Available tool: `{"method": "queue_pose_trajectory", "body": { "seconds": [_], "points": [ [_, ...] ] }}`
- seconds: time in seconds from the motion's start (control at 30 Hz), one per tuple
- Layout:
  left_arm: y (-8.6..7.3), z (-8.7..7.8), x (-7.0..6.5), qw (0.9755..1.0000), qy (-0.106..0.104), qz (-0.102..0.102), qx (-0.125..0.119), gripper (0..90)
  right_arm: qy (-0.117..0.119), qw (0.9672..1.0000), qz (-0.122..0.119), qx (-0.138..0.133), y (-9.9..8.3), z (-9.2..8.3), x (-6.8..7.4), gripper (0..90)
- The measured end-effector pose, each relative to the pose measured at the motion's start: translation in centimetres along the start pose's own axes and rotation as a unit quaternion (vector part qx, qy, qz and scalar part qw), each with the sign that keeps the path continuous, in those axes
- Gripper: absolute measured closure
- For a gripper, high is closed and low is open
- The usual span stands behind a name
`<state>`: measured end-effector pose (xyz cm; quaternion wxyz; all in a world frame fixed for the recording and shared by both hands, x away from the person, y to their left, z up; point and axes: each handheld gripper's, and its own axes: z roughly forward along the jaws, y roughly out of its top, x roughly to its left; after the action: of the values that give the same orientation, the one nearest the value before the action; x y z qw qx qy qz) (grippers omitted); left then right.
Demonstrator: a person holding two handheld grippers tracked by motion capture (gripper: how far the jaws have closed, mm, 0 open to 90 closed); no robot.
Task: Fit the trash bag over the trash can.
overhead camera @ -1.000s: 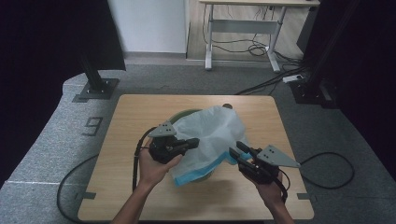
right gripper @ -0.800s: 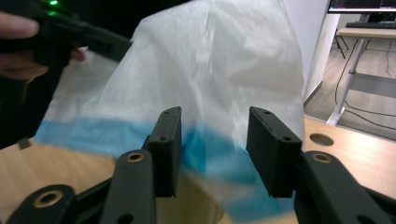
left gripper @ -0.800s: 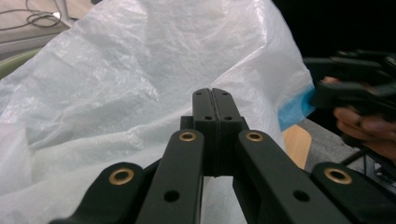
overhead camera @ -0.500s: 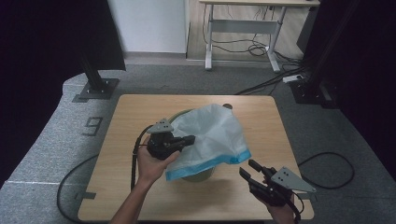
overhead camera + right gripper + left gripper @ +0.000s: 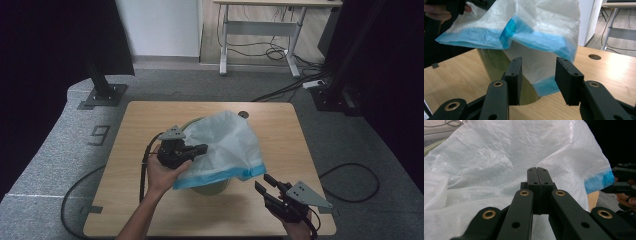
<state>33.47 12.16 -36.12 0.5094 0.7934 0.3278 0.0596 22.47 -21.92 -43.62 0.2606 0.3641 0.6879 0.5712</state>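
Crinkled white bag (image 5: 225,145) with blue hem: left gripper (image 5: 196,149) fingers pinch it; right gripper (image 5: 265,184) fingers spread.

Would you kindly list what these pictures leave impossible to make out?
- High view: most of the green bin, covered by the white bag.
- Left gripper view: any film between the shut jaws of the left gripper, hidden by them.
- Right gripper view: the bin's inside, draped by the bag.

Only readable mark: digit "9" (image 5: 100,135), dark, on grey floor mat left of wooden table (image 5: 150,220). No labels or brands legible elsewhere.
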Motion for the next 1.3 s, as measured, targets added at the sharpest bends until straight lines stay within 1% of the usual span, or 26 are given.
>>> {"method": "queue_pose_trajectory", "body": {
  "seconds": [0.07,0.2,0.33,0.43,0.53,0.63,0.77,1.03,1.2,1.3],
  "points": [
    [0.0,0.0,0.0,1.0,0.0,0.0,0.0,90.0,0.0,1.0,0.003,-0.001,0.2,-0.1,-0.2,56.8],
    [0.0,-0.1,0.1,1.0,0.001,-0.003,-0.001,90.0,-0.008,1.0,0.0,0.0,0.5,-0.1,-0.4,57.1],
    [0.0,-0.3,0.2,1.0,0.001,-0.004,-0.003,90.0,-0.014,0.9999,0.004,0.002,0.6,-0.1,-0.8,57.4],
    [0.1,-0.3,0.2,1.0,0.001,-0.004,-0.003,90.0,-0.004,0.9999,0.013,0.006,0.4,-0.1,-1.0,58.4],
    [0.1,-0.2,0.2,1.0,0.002,-0.003,-0.001,90.0,0.003,0.9999,0.01,0.009,0.3,0.0,-0.7,58.4],
    [0.2,-0.2,0.2,1.0,0.002,-0.004,-0.001,90.0,-0.002,0.9999,0.006,0.011,0.3,0.2,-0.6,58.3],
    [0.3,-0.3,0.2,1.0,0.003,-0.004,-0.003,90.0,0.0,0.9999,0.011,0.011,0.4,0.3,-0.8,59.3],
    [0.4,-0.1,0.1,1.0,0.001,-0.003,-0.001,90.0,0.015,0.9998,0.006,0.012,0.2,0.6,0.1,60.1],
    [0.5,-0.2,0.1,1.0,-0.001,-0.005,-0.005,89.9,0.019,0.9998,0.001,0.008,0.7,0.9,0.5,60.3],
    [0.5,-0.3,0.1,1.0,0.0,-0.006,-0.006,90.0,0.026,0.9996,-0.006,0.004,0.9,0.9,1.2,60.6]
  ]
}}
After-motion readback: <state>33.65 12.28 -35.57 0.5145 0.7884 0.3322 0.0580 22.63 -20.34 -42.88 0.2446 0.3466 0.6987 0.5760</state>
